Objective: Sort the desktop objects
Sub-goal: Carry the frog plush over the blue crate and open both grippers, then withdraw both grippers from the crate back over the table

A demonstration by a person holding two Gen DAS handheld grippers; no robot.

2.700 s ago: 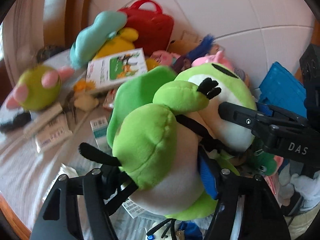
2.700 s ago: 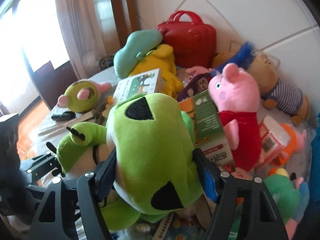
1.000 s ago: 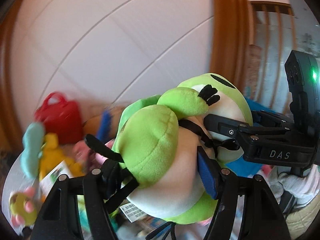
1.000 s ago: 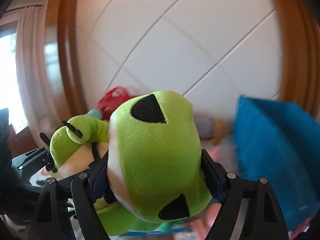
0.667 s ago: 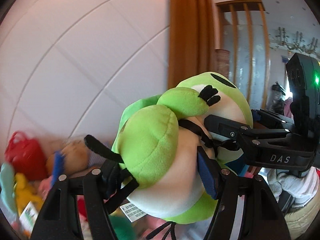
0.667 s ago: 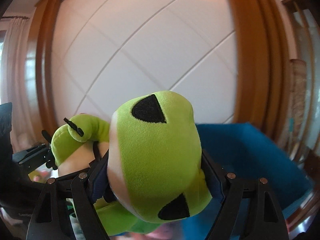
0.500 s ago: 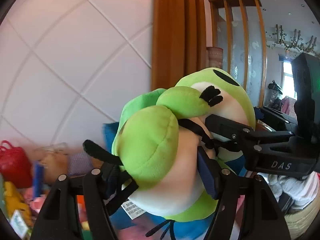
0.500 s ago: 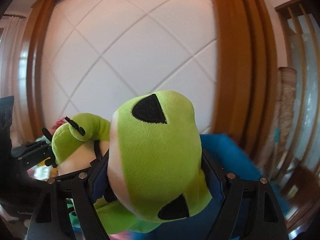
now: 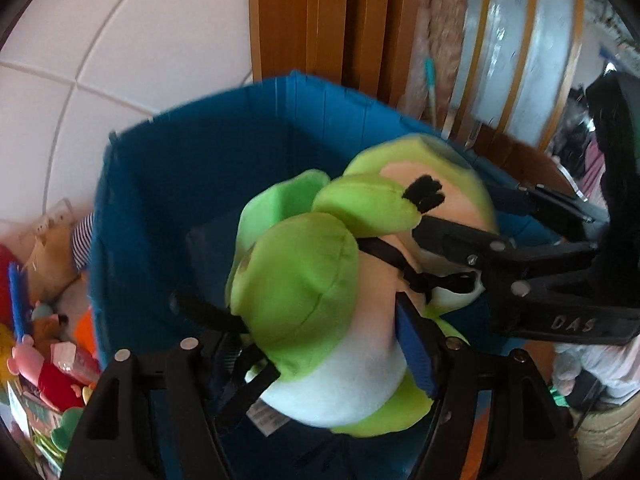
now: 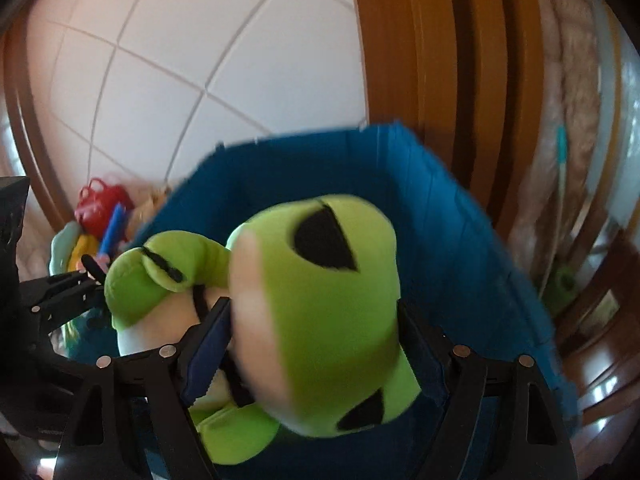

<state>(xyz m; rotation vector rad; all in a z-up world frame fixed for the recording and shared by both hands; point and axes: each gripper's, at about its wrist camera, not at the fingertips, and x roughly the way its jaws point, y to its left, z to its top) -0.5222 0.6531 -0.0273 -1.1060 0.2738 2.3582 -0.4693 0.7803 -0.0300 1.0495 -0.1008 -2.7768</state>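
- Left wrist view, nearest: the left claw (image 9: 316, 344) pinches the white-and-green body of a green frog plush (image 9: 320, 280). A blue pad (image 9: 416, 352) presses into the plush's right side. The jaws have just been opening a little, with the plush still between them.
- Right wrist view, nearest: the right claw (image 10: 312, 344) pinches the frog's big green head (image 10: 320, 300), with dark blue pads squeezed against both sides. Its jaws have just been closing slightly on the plush.
- Both claws grip the same frog, one on the body and one on the head. In the left wrist view the right claw reaches in from the right.
- Just behind and under the plush stands an open blue bin (image 9: 192, 168). The frog hangs over its mouth, not touching the walls as far as can be seen.
- Left of the bin lies a heap of other toys (image 9: 44, 344), including a red bag (image 10: 102, 200), blurred.
- Farthest back are a white tiled wall (image 10: 200, 60) and a brown wooden frame (image 9: 320, 20).
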